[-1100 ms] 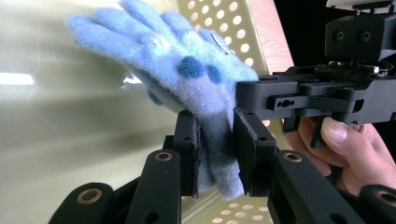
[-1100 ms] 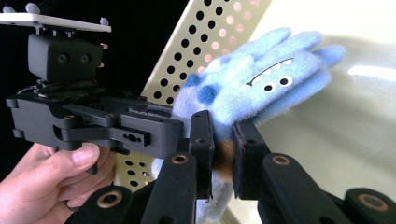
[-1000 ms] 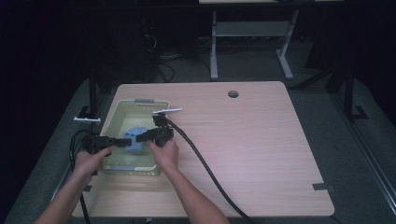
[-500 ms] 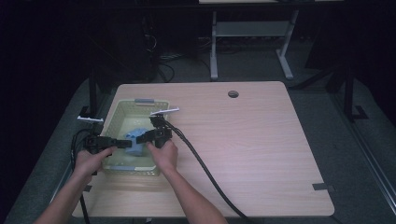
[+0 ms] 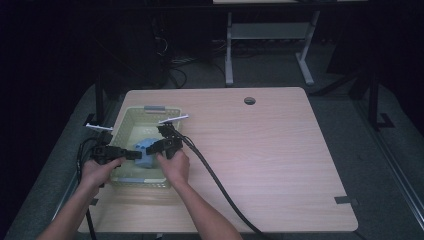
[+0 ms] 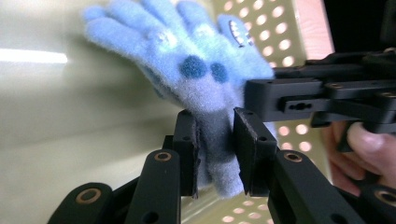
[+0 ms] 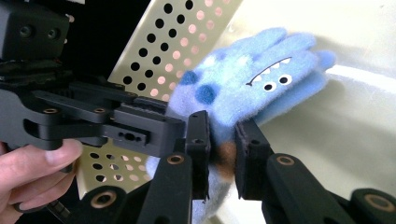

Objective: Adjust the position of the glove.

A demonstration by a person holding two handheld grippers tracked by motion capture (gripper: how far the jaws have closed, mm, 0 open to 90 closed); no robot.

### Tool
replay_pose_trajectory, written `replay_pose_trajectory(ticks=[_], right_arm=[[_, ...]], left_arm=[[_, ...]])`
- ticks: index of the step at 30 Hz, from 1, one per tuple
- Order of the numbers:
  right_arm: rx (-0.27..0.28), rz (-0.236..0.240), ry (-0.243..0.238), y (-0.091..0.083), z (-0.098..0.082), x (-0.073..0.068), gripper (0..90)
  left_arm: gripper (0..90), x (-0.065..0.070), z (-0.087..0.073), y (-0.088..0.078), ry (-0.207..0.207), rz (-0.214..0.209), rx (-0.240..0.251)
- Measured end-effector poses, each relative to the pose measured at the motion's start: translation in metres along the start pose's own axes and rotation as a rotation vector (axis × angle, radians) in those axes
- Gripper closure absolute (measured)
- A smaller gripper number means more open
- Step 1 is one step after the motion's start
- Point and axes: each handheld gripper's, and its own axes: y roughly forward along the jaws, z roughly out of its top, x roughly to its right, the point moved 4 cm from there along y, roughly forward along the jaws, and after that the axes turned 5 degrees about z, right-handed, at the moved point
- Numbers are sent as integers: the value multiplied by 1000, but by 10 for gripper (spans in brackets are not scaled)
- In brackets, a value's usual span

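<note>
A fuzzy blue glove point(image 5: 145, 146) with a small monster face lies inside a pale green perforated basket point(image 5: 150, 109) at the table's left. In the left gripper view the glove point(image 6: 187, 56) spreads its fingers away from me, and my left gripper point(image 6: 215, 154) is shut on its cuff. In the right gripper view my right gripper point(image 7: 223, 158) has the cuff of the same glove point(image 7: 261, 79) between its pads; its jaws have just been opening a little, though the pads still touch the fabric. In the high view the left gripper point(image 5: 136, 155) and right gripper point(image 5: 153, 148) meet at the glove from opposite sides.
The basket's perforated wall point(image 7: 154, 51) stands close behind the grippers. A thick black cable point(image 5: 215, 180) trails from the right gripper across the wooden table point(image 5: 270, 150) to its front edge. A round hole point(image 5: 249, 100) sits near the table's far edge.
</note>
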Motion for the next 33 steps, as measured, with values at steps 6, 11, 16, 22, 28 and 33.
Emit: replay_pose_trajectory(ticks=[6,11,16,22,28,33], right_arm=[[-6,-37,-22,-1,-1,-2,742],[5,-64,-44,-7,0,-5,718],[23,-62,-59,-15,3,-9,717],[29,-55,-68,-24,4,-9,717],[51,-40,-50,-35,5,-7,717],[75,-7,-47,-43,5,-6,711]], left_arm=[[710,0,0,2,10,45,-16],[709,1,0,7,6,98,-65],[745,3,1,13,65,185,-118],[704,2,2,14,48,208,-122],[630,-1,4,9,43,195,-103],[624,5,9,-3,29,160,-40]])
